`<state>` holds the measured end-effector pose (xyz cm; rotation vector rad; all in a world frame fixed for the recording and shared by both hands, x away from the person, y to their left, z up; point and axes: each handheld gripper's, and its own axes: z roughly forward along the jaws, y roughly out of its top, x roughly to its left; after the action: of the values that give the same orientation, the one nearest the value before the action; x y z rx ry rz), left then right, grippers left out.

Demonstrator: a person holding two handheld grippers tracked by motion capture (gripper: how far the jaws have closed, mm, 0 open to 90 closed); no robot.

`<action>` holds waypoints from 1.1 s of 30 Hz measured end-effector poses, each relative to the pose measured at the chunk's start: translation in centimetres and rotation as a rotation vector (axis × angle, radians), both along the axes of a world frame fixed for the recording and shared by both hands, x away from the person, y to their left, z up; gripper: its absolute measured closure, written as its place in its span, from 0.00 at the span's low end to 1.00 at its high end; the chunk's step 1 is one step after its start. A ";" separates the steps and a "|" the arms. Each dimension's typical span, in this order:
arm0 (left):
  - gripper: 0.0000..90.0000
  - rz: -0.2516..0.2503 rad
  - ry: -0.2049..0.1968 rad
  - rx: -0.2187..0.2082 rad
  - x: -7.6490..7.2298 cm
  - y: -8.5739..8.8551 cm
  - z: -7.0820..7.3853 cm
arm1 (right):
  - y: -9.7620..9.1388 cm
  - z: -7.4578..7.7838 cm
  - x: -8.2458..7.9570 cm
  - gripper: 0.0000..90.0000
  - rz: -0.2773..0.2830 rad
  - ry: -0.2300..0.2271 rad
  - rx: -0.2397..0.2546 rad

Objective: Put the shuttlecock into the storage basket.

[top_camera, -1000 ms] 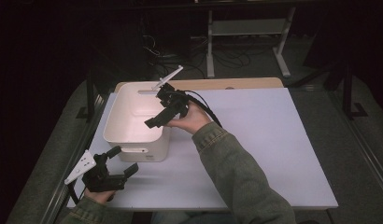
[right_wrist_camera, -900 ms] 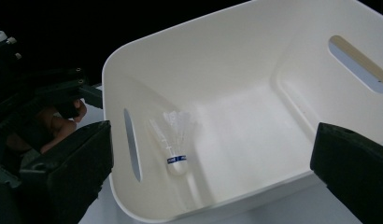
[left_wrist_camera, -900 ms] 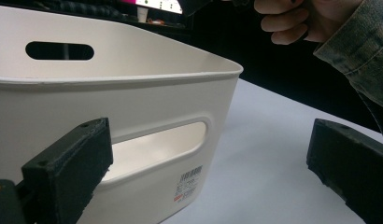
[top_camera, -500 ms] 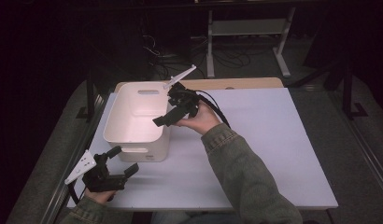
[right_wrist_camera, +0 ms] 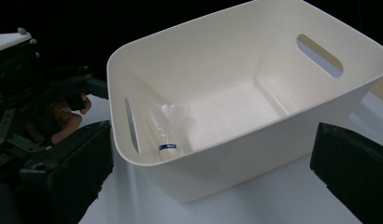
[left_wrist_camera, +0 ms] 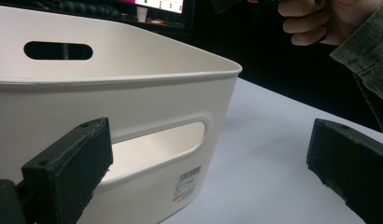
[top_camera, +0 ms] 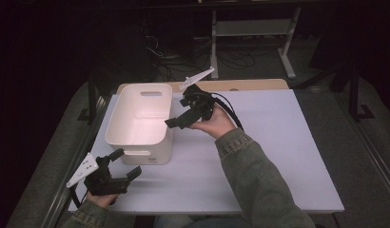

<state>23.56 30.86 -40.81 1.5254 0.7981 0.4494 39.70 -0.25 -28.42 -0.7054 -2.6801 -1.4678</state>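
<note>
A white plastic bin point(top_camera: 145, 151) with handle slots stands on the left part of the table. On its floor, by the near wall, lies a white shuttlecock point(right_wrist_camera: 171, 128) with a blue band on its cork. My right gripper point(top_camera: 180, 112) hangs just right of the bin's rim, tilted toward it; it is open and holds nothing point(right_wrist_camera: 213, 172). At the table's near-left corner my left gripper point(top_camera: 125, 163) is open too, and its jaws point at the bin's front wall point(left_wrist_camera: 133, 107) with the slot and barcode label.
The white tabletop point(top_camera: 278, 142) stretches bare to the right of the bin. A wooden strip point(top_camera: 250, 84) edges its far side. Beyond it are a dark floor, cables and a metal stand point(top_camera: 252, 28).
My right gripper has drawn back from over the bin's right rim, moving a little right and away from it. The left gripper and the bin stay where they were.
</note>
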 end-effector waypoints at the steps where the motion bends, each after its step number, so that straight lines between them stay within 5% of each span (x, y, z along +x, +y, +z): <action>1: 0.00 -0.001 0.000 0.002 0.0 0.0 0.0 | -0.2 -0.1 0.0 0.00 -0.002 -0.004 0.001; 17: 0.00 0.002 0.001 0.000 0.0 0.0 0.0 | -3.7 -0.6 -0.3 0.00 -0.061 -0.025 0.051; 33: 0.00 0.000 -0.002 0.003 0.0 0.0 0.0 | -6.9 -1.8 -0.3 0.00 -0.112 0.013 0.101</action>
<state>23.57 30.82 -40.77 1.5276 0.7963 0.4519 39.44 -7.18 -30.24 -0.8672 -2.5735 -1.6045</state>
